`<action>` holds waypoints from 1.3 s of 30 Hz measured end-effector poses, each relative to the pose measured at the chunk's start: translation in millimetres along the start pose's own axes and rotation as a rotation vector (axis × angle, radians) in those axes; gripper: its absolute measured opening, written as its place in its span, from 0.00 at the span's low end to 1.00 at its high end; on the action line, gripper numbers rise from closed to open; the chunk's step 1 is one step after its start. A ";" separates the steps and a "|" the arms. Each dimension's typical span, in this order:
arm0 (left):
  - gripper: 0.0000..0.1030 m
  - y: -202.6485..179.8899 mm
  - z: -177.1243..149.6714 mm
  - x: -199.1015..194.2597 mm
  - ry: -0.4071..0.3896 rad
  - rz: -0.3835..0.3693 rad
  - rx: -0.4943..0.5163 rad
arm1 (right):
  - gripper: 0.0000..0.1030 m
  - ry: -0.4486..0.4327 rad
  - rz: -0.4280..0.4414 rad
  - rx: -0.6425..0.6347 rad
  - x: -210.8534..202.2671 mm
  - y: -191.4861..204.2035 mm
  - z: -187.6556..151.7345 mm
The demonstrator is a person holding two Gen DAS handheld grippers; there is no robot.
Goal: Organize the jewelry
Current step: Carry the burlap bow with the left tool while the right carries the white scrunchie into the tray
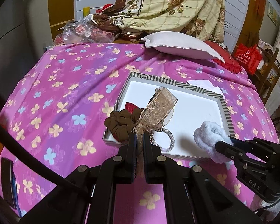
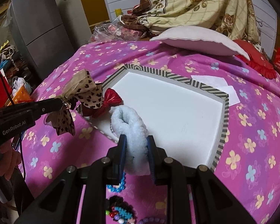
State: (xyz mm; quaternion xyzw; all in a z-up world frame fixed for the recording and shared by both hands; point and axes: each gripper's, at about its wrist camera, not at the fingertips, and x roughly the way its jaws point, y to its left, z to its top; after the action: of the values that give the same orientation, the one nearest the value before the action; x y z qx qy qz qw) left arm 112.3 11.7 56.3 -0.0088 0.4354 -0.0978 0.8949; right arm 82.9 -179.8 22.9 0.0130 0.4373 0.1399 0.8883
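Bow (image 1: 158, 110) of sheer tan ribbon, leopard-print tails visible only in the right wrist view (image 2: 80, 97), is pinched at its knot by the left gripper (image 1: 139, 141), jaws clamped on it with only ribbon between the pads. It hangs above the near left corner of the tray (image 1: 225, 108), not resting on anything. Brown scrunchie (image 1: 121, 123) sits right behind the bow at that corner; can't tell if it lies in the tray or is part of the bow piece, the bow covers the join. Red bow (image 2: 110, 100) lies on the tray's left edge, half hidden by the tan bow in the left view. Grey cord hair tie (image 1: 168, 138) lies inside the tray by the near edge, partly covered by the left fingers.

White fluffy scrunchie (image 2: 132, 130) is squeezed between the right gripper (image 2: 136, 149) jaws, clamped on its lower part, the upper loop sticking out past the fingertips. It is held over the tray's near edge. In the left view (image 1: 209, 136) its lower end is cut by the right gripper body.

Tray is white inside with a striped rim (image 2: 222, 130), lying on the pink flowered bedspread (image 1: 65, 93). Blue bead bracelet (image 2: 119, 184) and more beaded pieces (image 2: 121, 212) lie on the bedspread below the right gripper, mostly hidden by its frame. White pillow (image 1: 179, 44) lies at the bedspread's far edge.
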 end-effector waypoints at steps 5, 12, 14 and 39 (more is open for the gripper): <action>0.19 -0.1 19.3 17.9 0.005 0.033 0.007 | 0.22 0.012 0.002 0.019 17.4 -4.4 12.1; 0.19 2.1 47.5 47.9 0.017 0.071 0.020 | 0.22 0.034 0.009 0.049 46.4 -11.0 32.8; 0.19 2.6 55.3 57.6 0.026 0.075 0.022 | 0.22 0.040 0.011 0.062 55.0 -14.0 39.7; 0.32 9.9 70.0 137.7 0.138 0.041 -0.080 | 0.36 0.121 0.037 0.100 109.1 -16.1 55.0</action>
State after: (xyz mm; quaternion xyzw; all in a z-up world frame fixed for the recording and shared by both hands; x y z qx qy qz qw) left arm 251.5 -8.6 -8.3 -0.0291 0.4996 -0.0622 0.8635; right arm 192.7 -161.5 -29.9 0.0571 0.4965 0.1349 0.8556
